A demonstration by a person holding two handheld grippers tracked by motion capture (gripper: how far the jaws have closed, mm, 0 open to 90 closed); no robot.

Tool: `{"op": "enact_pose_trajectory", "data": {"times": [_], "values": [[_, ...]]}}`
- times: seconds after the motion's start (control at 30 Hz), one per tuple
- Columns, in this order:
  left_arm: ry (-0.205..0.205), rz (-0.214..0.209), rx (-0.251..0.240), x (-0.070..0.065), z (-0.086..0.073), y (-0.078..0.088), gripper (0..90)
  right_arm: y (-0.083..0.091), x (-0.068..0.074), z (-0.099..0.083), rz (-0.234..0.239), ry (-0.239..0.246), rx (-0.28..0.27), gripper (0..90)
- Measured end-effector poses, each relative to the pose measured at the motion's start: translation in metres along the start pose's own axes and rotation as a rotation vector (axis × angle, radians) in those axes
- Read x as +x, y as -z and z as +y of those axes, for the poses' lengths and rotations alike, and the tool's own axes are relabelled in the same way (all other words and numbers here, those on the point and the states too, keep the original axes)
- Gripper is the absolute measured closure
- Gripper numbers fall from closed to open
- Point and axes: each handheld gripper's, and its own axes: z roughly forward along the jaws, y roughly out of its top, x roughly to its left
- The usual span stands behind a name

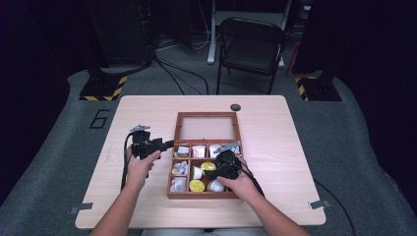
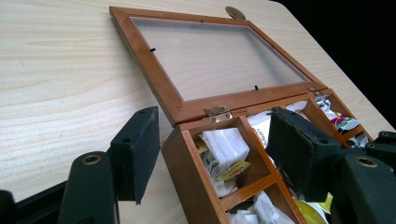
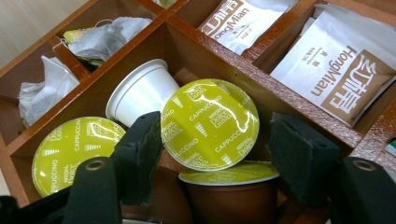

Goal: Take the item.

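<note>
Right gripper (image 3: 212, 140), jaws apart around a tilted capsule (image 3: 209, 124) inside the wooden box (image 1: 202, 194); left gripper (image 2: 210, 154) straddles the box's corner, jaws apart.

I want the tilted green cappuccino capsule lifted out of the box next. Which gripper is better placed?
Right. The right gripper already sits over the capsule compartment, jaws either side of the tilted capsule. The left gripper straddles the wooden box's left wall.
</note>
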Motion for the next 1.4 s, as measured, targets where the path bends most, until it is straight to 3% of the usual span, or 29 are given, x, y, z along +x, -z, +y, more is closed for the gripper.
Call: {"op": "enact_pose_trajectory", "data": {"times": [0.33, 0.6, 1.07, 1.3, 1.4], "values": [[0.007, 0.013, -0.014, 0.003, -0.003, 0.007, 34.4, -0.007, -0.002, 0.005, 0.029, 0.014, 0.023, 34.2], [0.016, 0.023, -0.024, 0.005, -0.004, 0.013, 34.5, -0.013, 0.001, 0.008, 0.017, 0.036, 0.05, 35.8], [0.024, 0.027, -0.034, 0.009, -0.005, 0.016, 34.5, -0.014, 0.001, 0.009, 0.023, 0.027, 0.059, 37.3], [0.027, 0.029, -0.038, 0.01, -0.004, 0.017, 34.5, -0.001, 0.008, 0.017, 0.036, 0.066, 0.031, 37.3], [0.029, 0.03, -0.041, 0.01, -0.004, 0.017, 34.5, 0.006, 0.012, 0.02, 0.018, 0.086, 0.014, 37.3]]}}
